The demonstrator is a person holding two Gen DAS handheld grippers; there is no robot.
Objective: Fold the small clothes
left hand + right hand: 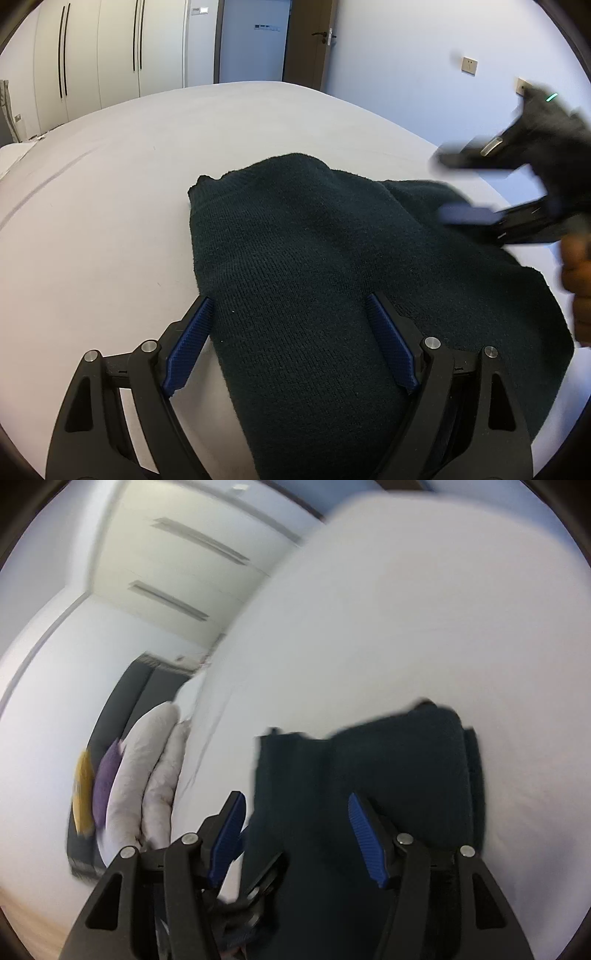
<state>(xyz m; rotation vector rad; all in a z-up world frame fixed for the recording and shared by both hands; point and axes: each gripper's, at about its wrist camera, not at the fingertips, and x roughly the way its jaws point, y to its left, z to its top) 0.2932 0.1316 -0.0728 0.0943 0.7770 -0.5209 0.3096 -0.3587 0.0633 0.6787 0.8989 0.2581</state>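
A dark green knitted sweater (325, 266) lies folded on the white bed (110, 177). My left gripper (290, 306) is open, its blue pads on either side of the sweater's near end, holding nothing. My right gripper (448, 184) appears blurred at the right of the left wrist view, open and above the sweater's right edge. In the right wrist view the right gripper (297, 803) is open over the sweater (388, 775), empty. Part of the left gripper (255, 897) shows below it.
White wardrobes (110, 48) and a door (310, 40) stand beyond the bed. Pillows (147, 786) in white, purple and yellow lean against a dark headboard (122, 709) at the bed's end. A wall with sockets (469, 64) is at the right.
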